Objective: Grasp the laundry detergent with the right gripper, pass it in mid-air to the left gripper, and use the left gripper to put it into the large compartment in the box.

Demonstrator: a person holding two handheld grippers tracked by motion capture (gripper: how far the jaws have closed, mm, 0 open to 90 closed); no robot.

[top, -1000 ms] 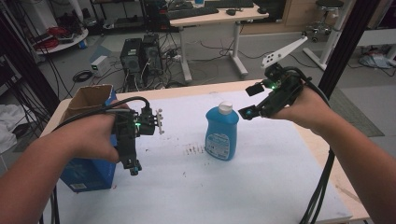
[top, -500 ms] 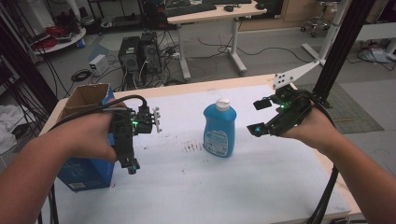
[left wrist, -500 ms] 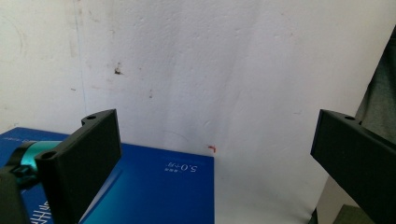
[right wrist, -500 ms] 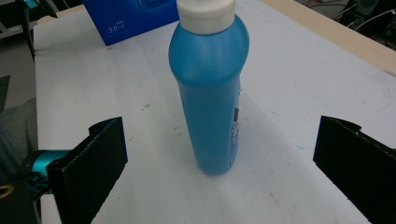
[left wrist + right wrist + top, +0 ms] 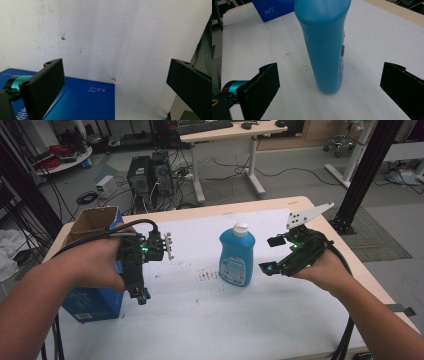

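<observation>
At the far left of the high view, at about nine o'clock on the white-covered surface (image 5: 210, 320), stands a blue box (image 5: 92, 302) with its cardboard flaps open at the top; seen again in the left gripper view as a blue panel (image 5: 82, 100) bearing small white print. Just beside it, toward the centre, hangs the left gripper (image 5: 141, 296), pointed down over the surface near the box's right side, held in the left hand (image 5: 102, 265), jaws spread wide with nothing between them. At the middle, roughly twelve o'clock from the person's seat, stands the blue bottle (image 5: 236, 257), upright, white cap on top, label facing forward, a scatter of small reddish marks on the surface to its left. From the three o'clock side comes the right gripper (image 5: 272, 255), held in the right hand (image 5: 325, 270), aimed at the bottle, close to it but apart. In the right gripper view, jaws wide open on either side of the bottle (image 5: 324, 50), neither touching it, the bottle standing ahead of them, the blue box (image 5: 274, 8) beyond at the top left.
</observation>
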